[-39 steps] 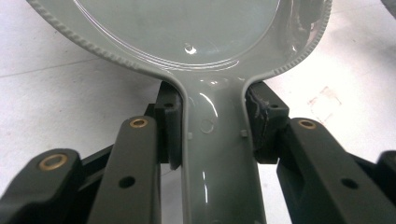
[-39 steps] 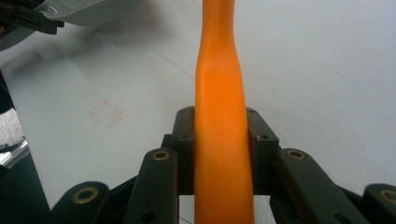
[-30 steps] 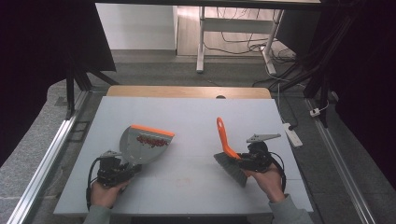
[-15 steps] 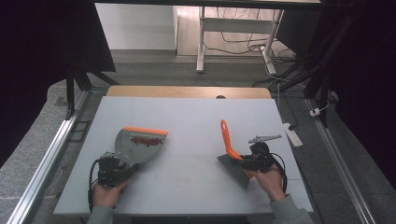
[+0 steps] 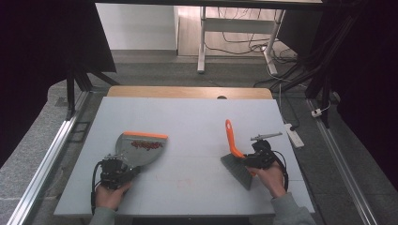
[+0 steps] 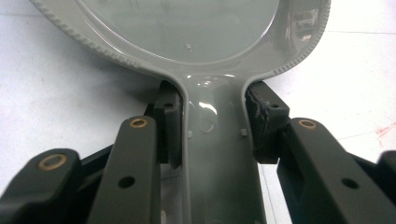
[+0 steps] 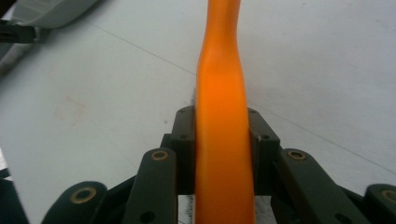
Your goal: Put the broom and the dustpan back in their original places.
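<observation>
At the lower left of the high view, our left gripper (image 5: 123, 171) clamps the handle of one grey dustpan (image 5: 139, 149), which lies flat on the white table (image 5: 197, 122) with red crumbs at its orange lip. At lower right, our right gripper (image 5: 248, 161) grips one brush (image 5: 234, 157) by its orange handle, bristles on the table. Two grippers, two tools.

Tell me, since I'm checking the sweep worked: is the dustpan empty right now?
No: in the high view the dustpan holds a patch of red bits just behind its orange front edge.
</observation>
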A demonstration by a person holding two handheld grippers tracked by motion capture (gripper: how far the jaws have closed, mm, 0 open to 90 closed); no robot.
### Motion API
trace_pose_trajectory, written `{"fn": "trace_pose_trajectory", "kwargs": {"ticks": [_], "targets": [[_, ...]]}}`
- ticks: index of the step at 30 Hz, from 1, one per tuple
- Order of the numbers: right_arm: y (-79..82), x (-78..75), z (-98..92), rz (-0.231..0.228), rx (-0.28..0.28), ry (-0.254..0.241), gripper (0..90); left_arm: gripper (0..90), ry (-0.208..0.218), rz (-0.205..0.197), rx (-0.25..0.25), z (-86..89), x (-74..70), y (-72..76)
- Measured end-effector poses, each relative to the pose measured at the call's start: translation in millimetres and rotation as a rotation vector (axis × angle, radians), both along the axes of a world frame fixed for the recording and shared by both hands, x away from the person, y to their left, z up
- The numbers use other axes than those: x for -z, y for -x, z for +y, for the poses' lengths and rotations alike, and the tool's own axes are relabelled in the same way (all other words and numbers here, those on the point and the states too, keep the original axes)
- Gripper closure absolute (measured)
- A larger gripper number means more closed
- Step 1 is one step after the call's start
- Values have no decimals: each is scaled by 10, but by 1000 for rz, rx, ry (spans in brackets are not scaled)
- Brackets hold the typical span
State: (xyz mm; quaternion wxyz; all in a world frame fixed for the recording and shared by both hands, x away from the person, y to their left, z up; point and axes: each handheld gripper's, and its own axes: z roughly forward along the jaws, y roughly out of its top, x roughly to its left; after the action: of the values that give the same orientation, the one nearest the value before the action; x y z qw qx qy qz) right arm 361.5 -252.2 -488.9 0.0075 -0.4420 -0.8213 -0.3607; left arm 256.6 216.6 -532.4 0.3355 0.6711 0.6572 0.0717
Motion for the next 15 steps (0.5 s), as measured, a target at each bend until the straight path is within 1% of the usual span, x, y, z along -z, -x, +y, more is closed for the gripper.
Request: {"fn": "trace_pose_trajectory", "kwargs": {"ticks": [3, 7, 9, 15], "targets": [[-24, 19, -9, -9, 8, 27, 682, 613, -11, 2, 2, -18, 3, -4], [-43, 34, -7, -31, 9, 52, 652, 612, -7, 2, 3, -20, 4, -7], [-53, 40, -8, -44, 12, 72, 627, 611, -6, 2, 3, -20, 4, -6], [-118, 92, -42, -44, 8, 90, 574, 606, 0, 1, 5, -24, 3, -3]]}}
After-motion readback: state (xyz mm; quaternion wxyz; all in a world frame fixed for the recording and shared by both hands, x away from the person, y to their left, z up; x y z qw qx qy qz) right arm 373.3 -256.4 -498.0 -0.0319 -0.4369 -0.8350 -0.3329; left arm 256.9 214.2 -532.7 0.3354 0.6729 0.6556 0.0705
